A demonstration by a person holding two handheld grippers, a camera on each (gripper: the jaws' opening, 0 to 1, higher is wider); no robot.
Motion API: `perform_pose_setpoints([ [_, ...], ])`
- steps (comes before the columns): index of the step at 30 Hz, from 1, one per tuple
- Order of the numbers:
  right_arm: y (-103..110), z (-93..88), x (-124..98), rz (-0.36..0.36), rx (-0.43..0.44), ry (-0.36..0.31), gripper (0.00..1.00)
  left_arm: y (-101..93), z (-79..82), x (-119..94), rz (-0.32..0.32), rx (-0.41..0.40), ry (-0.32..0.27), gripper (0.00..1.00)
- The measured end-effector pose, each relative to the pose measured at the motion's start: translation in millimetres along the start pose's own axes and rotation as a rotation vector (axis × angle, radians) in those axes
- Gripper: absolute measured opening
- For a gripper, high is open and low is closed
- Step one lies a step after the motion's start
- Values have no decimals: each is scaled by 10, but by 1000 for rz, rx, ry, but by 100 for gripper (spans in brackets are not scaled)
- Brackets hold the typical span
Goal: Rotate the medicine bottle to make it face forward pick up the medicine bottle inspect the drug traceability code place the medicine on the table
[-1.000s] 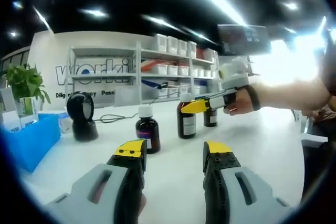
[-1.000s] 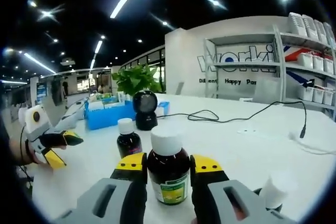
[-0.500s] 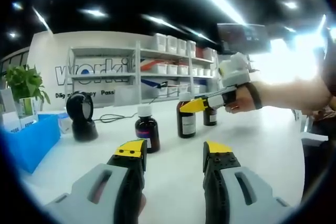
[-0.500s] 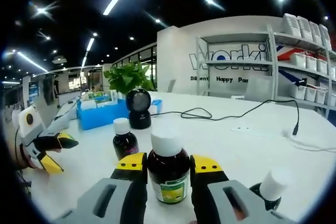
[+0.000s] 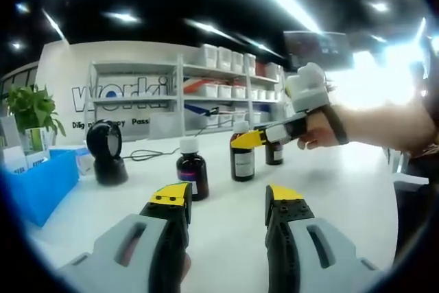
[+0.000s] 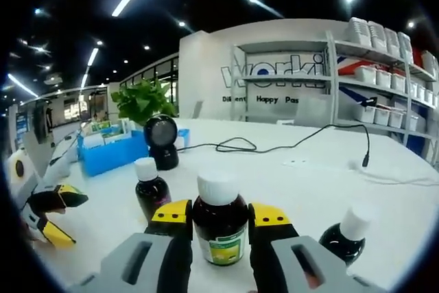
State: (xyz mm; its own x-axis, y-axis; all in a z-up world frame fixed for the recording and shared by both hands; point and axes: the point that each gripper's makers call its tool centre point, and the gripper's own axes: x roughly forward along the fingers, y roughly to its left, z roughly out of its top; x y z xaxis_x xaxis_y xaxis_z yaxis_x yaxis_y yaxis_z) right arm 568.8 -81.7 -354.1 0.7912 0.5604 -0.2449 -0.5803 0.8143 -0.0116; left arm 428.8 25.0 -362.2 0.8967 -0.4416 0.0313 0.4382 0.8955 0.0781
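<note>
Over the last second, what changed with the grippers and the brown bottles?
The right gripper, shut on the white-capped brown medicine bottle, turned so its view swung, bringing a second brown bottle further in. The bottle stayed between the jaws. The left gripper stayed open and still; the purple-labelled brown bottle didn't move.

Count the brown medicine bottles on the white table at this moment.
3. One bottle sits between the right gripper jaws; a second bottle stands left of it, and a third bottle leans at lower right. Others may be hidden.
</note>
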Motion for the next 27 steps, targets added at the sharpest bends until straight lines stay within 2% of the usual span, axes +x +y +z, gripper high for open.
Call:
perform_pose_setpoints([
  [5, 6, 1, 8, -67, 20, -10, 27, -7, 5, -1, -1, 0, -1, 34],
  [10, -10, -3, -6, -100, 32, -31, 27, -9, 4, -1, -3, -1, -2, 34],
  [25, -16, -20, -17, -83, 28, -46, 28, 4, -1, -3, -2, 0, -2, 34],
  [27, 54, -5, -5, -30, 70, -63, 37, 4, -2, -3, -2, 0, -2, 34],
])
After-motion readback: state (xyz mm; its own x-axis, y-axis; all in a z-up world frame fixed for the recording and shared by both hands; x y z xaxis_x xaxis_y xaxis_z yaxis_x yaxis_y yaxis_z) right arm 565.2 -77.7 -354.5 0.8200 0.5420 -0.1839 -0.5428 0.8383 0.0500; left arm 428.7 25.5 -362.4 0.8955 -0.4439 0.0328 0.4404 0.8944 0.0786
